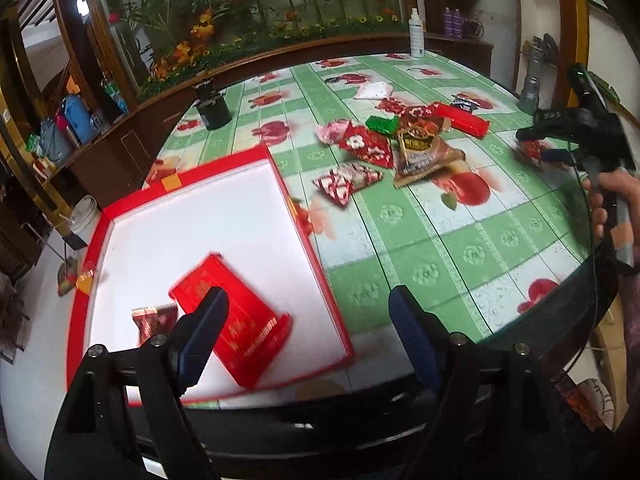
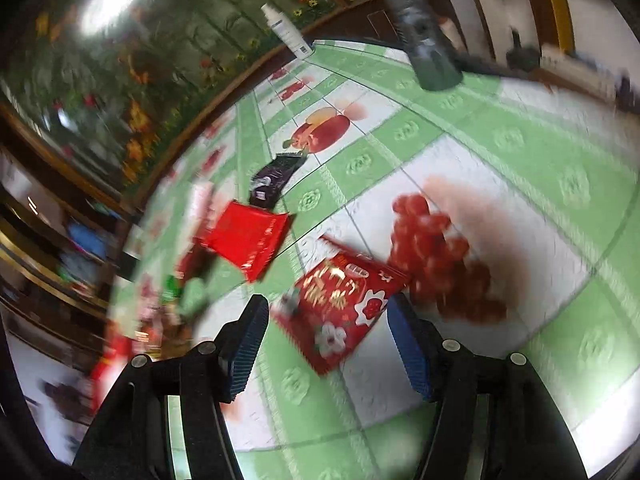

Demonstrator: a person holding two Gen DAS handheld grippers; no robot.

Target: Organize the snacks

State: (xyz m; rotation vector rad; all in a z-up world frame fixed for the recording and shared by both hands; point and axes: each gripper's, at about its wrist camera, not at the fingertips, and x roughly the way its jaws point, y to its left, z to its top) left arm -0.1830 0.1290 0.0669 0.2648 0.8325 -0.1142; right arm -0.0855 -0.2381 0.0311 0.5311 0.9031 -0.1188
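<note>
A red box with a white floor (image 1: pixel 188 216) lies on the table's left side. In it lie a long red packet (image 1: pixel 236 320) and a small dark red packet (image 1: pixel 154 318). My left gripper (image 1: pixel 308 332) is open and empty above the box's near right corner. A pile of snack packets (image 1: pixel 400 140) lies mid-table. My right gripper (image 2: pixel 324 320) is open, its jaws on either side of a red flower-print packet (image 2: pixel 340 308) on the cloth. It also shows in the left wrist view (image 1: pixel 540 148) at the far right. A long red packet (image 2: pixel 248 236) and a black packet (image 2: pixel 276 178) lie beyond.
The round table has a green checked fruit-print cloth (image 1: pixel 440 248). A black jar (image 1: pixel 214 110) and a white bottle (image 1: pixel 416 34) stand at the far edge. A grey can (image 2: pixel 428 52) stands at the far right. A flower planter runs behind the table.
</note>
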